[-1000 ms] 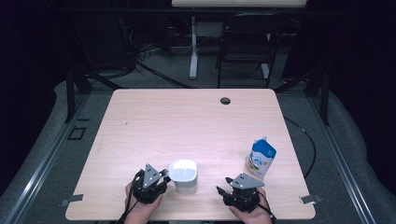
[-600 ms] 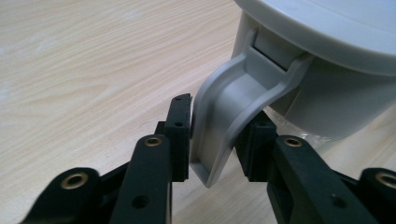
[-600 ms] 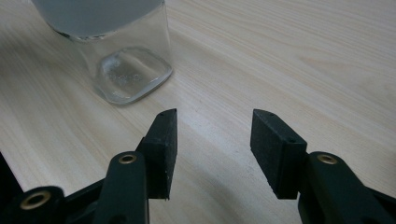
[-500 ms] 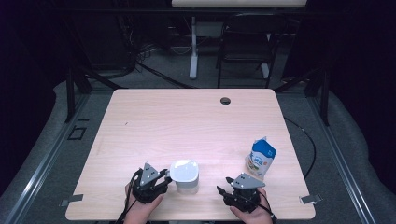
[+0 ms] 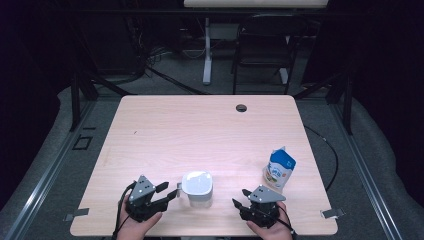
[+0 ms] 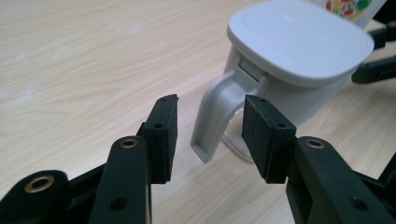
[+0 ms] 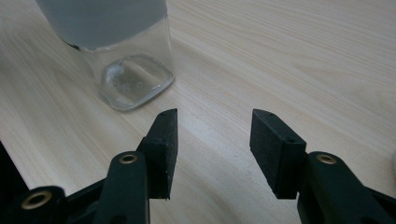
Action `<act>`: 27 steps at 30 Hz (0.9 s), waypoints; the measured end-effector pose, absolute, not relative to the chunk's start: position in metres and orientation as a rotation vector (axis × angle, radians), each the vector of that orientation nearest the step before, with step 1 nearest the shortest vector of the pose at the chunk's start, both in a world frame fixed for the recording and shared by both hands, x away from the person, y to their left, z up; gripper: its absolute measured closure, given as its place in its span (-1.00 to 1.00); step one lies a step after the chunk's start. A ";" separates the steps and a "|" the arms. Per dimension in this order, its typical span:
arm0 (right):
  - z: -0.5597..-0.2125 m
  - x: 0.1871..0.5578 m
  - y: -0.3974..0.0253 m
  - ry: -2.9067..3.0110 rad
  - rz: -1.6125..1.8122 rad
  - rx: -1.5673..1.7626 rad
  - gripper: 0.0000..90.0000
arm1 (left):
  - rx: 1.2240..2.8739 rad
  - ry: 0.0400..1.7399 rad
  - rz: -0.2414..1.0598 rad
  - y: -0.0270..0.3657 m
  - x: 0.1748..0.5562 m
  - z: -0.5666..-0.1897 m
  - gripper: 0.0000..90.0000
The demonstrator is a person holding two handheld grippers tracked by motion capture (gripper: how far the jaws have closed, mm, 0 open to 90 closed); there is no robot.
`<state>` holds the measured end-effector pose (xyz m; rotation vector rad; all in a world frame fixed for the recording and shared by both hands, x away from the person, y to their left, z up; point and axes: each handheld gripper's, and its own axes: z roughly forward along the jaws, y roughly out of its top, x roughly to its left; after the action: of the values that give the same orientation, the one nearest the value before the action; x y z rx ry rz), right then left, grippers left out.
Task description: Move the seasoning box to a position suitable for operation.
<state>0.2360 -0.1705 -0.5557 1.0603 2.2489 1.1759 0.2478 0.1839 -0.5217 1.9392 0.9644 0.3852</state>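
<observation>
Two grippers flanked the lidded jug (image 5: 197, 188), which stood near the front edge of the table (image 5: 200, 130), a blue pouch (image 5: 279, 169) to its right. The left gripper (image 6: 209, 133) had its jaws spread on either side of the jug's grey handle (image 6: 215, 114), not yet pinching it. The right gripper (image 7: 214, 144) lay spread and empty beside the jug's clear base. The step looked like grasping; next, the left jaws needed to close squarely on the handle.

Blue-and-white pouch (image 5: 279, 169) stands upright near the right edge of the pale wooden worktop (image 5: 200, 135). Small dark round hole (image 5: 241, 107) near the far edge. Dark chair (image 5: 262, 47) beyond, on grey floor (image 5: 60, 150).
</observation>
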 end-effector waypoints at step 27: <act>-0.539 0.247 -0.148 2.304 1.209 0.994 0.45 | 1.944 0.843 0.335 0.168 0.267 -0.493 1.00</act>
<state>0.2469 -0.1479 -0.5386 0.9942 2.3036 1.2089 0.2670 0.1679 -0.4933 1.9440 0.8428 0.3346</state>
